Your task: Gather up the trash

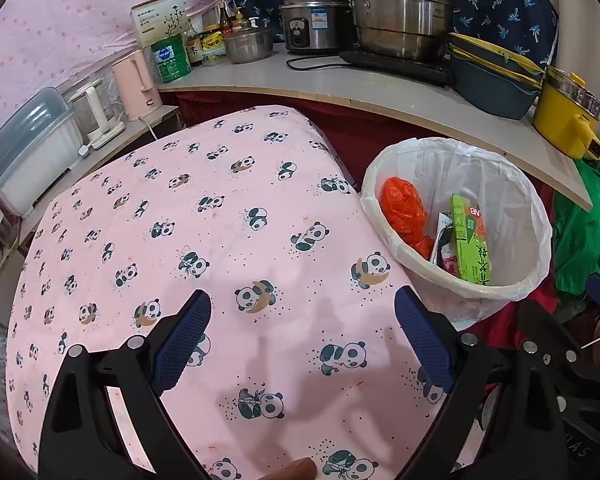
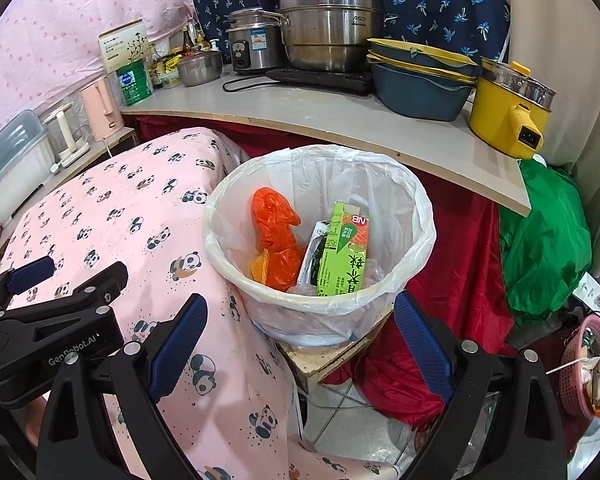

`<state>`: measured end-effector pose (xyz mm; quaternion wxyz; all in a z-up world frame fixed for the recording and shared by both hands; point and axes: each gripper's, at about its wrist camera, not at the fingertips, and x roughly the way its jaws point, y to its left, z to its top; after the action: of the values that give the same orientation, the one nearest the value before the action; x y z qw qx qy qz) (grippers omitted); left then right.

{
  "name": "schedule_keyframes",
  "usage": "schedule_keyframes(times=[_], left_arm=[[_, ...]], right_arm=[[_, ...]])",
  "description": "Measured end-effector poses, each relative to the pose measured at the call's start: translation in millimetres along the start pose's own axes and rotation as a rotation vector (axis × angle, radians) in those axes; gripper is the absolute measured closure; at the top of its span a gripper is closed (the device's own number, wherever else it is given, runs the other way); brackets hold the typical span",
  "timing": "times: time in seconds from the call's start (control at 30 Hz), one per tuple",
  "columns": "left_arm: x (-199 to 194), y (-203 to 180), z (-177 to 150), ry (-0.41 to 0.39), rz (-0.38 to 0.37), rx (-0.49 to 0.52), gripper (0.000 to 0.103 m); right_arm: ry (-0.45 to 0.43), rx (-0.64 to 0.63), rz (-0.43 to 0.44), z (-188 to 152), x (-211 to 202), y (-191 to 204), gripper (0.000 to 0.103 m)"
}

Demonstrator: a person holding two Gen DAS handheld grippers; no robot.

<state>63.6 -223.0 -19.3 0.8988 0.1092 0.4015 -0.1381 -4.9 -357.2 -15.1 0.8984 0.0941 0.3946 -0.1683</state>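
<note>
I judge the collecting nearly done: the orange bag, the green carton and a foil packet already lie inside the lined bin, and I see no loose trash on the panda-print cloth beside the bin. My next move, I think, calls for scanning around the bin for leftovers before reaching anywhere. My left hand-held gripper hangs over the cloth just left of the bin, spread wide, holding and touching nothing. My right hand-held gripper hovers on the near side of the bin, likewise spread wide and empty.
</note>
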Motion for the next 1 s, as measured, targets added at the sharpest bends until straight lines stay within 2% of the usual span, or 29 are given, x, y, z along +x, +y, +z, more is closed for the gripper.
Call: schedule_keyframes(times=[1.0], left_arm=[[0.8, 4.4, -4.5, 0.014, 0.014, -0.022, 0.014]], right_arm=[[0.012, 0.007, -0.004, -4.5, 0.9, -1.2, 0.012]])
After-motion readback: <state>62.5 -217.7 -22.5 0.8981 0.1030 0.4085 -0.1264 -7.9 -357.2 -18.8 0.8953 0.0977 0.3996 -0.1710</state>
